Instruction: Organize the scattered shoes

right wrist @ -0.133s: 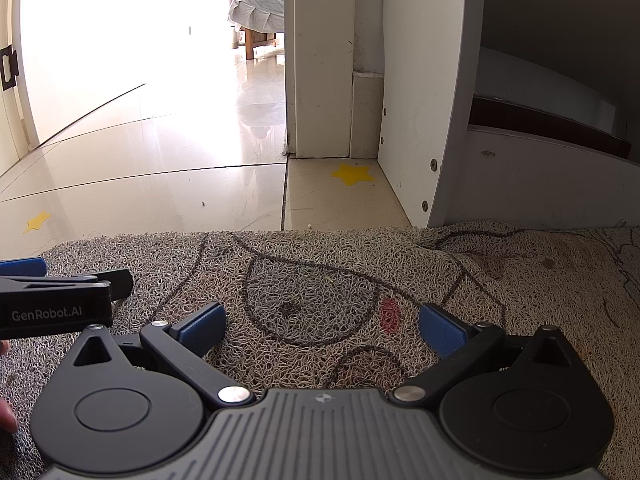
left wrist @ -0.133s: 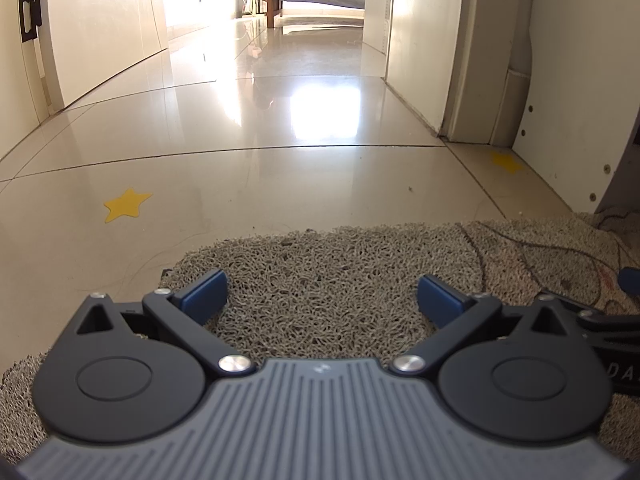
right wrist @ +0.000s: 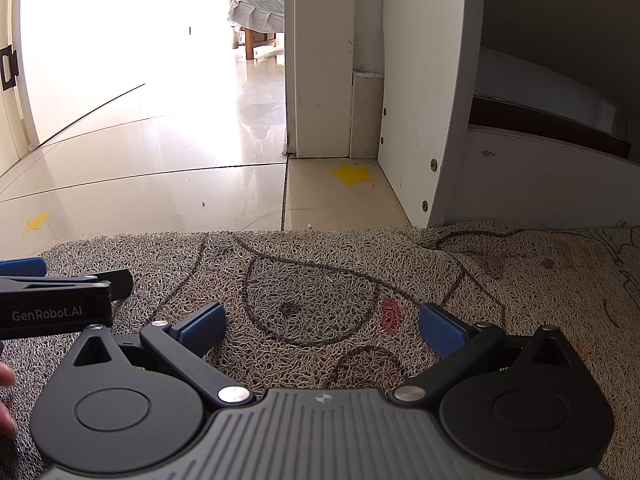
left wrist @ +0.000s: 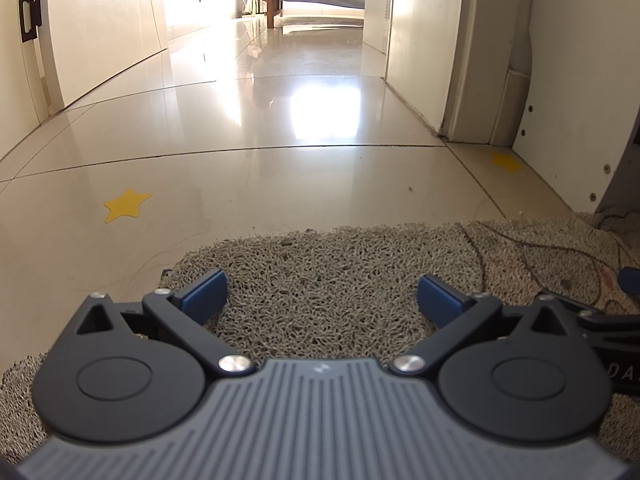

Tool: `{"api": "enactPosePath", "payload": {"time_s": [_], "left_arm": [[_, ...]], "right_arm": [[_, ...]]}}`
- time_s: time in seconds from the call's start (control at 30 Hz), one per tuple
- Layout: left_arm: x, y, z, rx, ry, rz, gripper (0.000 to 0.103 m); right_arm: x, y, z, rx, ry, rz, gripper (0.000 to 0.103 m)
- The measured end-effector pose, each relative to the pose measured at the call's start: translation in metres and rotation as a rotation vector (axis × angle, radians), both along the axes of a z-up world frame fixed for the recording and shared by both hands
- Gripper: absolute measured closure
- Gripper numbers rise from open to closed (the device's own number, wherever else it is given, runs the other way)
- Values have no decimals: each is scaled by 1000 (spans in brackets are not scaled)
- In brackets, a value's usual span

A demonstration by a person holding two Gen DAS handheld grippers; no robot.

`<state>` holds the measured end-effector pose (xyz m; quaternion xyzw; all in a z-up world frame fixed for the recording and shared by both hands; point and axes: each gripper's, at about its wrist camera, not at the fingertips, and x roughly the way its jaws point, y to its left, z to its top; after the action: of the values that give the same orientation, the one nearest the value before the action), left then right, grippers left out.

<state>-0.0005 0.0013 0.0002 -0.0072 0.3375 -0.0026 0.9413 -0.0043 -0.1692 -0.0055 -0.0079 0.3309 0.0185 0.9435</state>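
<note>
Left gripper (left wrist: 322, 292) and right gripper (right wrist: 322, 322) low over the doormat (right wrist: 520, 280), jaws spread wide, holding nothing; no shoes in either view; shelf unit (right wrist: 420, 120) beyond; stage undeterminable; locate shoes before closing.

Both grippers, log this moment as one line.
left gripper: open, empty, low over mat | right gripper: open, empty, over mat | shoes: none visible

Fingertips (right wrist: 6, 400) cut off at edge
</note>
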Motion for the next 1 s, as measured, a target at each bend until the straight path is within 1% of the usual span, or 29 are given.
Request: {"api": "enactPosePath", "payload": {"time_s": [0.73, 0.87, 1.0], "left_arm": [[-1, 0, 1, 4, 3, -1, 0], [-1, -3, 4, 19, 24, -10, 0], [4, -8, 10, 32, 81, -18, 0]], "right_arm": [[0, 0, 1, 1, 3, 1, 0], [1, -2, 5, -4, 41, 14, 0], [1, -4, 9, -10, 78, 25, 0]]}}
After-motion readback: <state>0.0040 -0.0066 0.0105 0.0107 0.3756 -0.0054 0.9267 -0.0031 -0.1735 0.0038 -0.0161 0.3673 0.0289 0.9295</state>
